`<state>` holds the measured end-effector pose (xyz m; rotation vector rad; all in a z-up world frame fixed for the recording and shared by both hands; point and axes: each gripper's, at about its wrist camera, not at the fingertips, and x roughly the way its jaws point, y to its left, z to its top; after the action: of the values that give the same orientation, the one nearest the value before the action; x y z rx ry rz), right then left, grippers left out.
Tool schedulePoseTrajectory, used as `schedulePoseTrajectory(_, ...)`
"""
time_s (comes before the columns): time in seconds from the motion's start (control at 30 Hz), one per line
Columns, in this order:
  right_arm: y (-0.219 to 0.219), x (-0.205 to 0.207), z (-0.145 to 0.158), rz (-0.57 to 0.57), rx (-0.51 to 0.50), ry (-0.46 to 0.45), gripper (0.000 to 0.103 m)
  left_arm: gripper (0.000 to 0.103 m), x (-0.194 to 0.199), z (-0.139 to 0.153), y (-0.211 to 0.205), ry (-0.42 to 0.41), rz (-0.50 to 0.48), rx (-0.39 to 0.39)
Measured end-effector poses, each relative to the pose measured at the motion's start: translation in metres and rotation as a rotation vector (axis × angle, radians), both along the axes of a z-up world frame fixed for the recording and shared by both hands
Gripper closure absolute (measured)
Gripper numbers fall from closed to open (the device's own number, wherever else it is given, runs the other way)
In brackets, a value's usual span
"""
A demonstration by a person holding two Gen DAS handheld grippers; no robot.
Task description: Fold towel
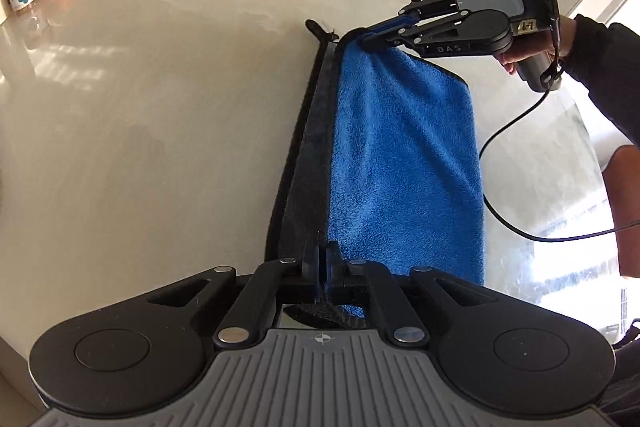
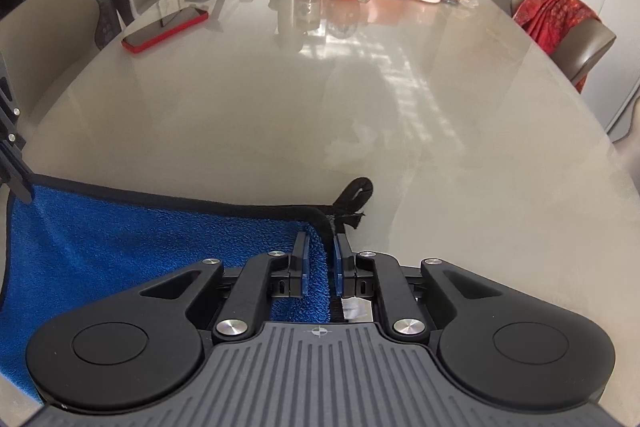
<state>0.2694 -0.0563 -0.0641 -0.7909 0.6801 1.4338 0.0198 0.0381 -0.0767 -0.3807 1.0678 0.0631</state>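
Nearest us, both grippers, left gripper (image 1: 322,263) and right gripper (image 2: 320,259), are clamped on top corners of the blue towel (image 1: 404,163), which we hold stretched and hanging at centre frame over the table (image 1: 160,107), black-edged, fluffy, apparently doubled, with laying down and further folding left.
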Motion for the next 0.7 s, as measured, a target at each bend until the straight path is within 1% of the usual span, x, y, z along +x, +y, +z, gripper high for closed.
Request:
schedulePoseTrajectory(0.13, 0.005, 0.000, -0.002, 0.002, 0.005, 0.007, 0.091, 0.101, -0.002, -0.002, 0.003, 0.007, 0.014, 0.008)
schedulePoseTrajectory(0.23, 0.010, 0.003, -0.006, -0.009, -0.018, 0.017, 0.090, 0.101, 0.000, -0.008, 0.005, 0.021, 0.014, 0.006)
schedulePoseTrajectory(0.3, 0.011, 0.005, -0.013, -0.027, -0.045, 0.007, 0.088, 0.101, 0.002, -0.014, 0.006, 0.044, 0.016, 0.004)
schedulePoseTrajectory(0.37, 0.013, 0.008, -0.018, -0.054, -0.077, 0.019, 0.083, 0.099, 0.002, -0.018, 0.008, 0.066, 0.018, 0.005)
schedulePoseTrajectory(0.4, 0.013, 0.009, -0.019, -0.078, -0.078, 0.017, 0.073, 0.098, 0.002, -0.019, 0.008, 0.076, 0.018, 0.006)
schedulePoseTrajectory(0.43, 0.012, 0.010, -0.017, -0.094, -0.071, 0.007, 0.066, 0.095, 0.001, -0.019, 0.009, 0.083, 0.018, 0.014)
schedulePoseTrajectory(0.53, 0.007, 0.010, -0.008, -0.122, -0.047, -0.025, 0.065, 0.086, -0.003, -0.017, 0.013, 0.097, 0.021, 0.031)
schedulePoseTrajectory(0.6, -0.006, 0.009, 0.008, -0.154, -0.002, -0.049, 0.065, 0.084, -0.004, -0.012, 0.015, 0.091, 0.017, 0.033)
schedulePoseTrajectory(0.7, -0.029, 0.004, 0.024, -0.202, 0.019, 0.024, 0.065, 0.083, -0.003, -0.001, 0.011, 0.063, -0.023, 0.067)
